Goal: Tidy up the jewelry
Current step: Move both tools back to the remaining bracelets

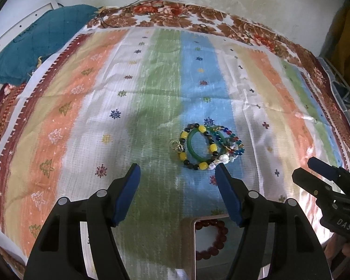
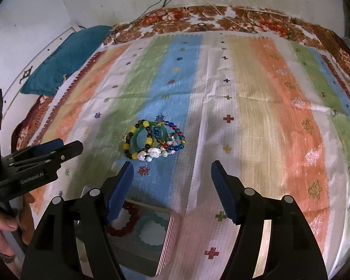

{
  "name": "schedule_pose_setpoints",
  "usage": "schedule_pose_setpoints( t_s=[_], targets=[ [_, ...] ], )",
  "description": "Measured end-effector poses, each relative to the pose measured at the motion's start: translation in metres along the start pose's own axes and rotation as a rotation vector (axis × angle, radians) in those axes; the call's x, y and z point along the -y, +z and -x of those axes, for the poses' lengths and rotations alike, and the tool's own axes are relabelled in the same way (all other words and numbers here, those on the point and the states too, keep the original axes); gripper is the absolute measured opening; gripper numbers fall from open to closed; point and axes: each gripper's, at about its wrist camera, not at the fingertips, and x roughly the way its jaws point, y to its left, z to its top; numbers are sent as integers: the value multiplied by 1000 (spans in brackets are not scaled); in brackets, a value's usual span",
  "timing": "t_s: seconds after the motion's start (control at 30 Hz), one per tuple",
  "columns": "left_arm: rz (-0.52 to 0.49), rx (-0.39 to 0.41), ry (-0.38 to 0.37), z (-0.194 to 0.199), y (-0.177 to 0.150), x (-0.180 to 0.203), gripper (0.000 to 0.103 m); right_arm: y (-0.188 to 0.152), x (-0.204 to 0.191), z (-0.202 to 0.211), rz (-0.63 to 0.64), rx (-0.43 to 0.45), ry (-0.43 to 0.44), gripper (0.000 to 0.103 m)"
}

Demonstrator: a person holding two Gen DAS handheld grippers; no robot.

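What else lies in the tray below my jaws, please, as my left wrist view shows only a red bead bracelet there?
Observer: Beside the red bead bracelet, the tray also holds a pale green bead bracelet.
Operator: Thank you. Can you see who is holding my left gripper?
Observer: Only in part: the left gripper shows at the left edge of the right wrist view, with a hand around its handle.

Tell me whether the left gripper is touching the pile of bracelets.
Apart. In the left wrist view, the left gripper has open fingers with striped cloth showing between its tips and the pile of bracelets.
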Motion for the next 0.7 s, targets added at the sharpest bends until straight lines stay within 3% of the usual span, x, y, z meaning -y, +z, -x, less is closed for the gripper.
schedule_pose_setpoints(
  t_s=[0.17, 0.7],
  targets=[
    [35, -18, -33, -4, 2, -6, 68, 4, 5, -12, -17, -26, -3, 69],
    [-21, -57, 14, -31, 6, -3, 69, 14, 7, -41, -18, -75, -15, 69]
  ],
)
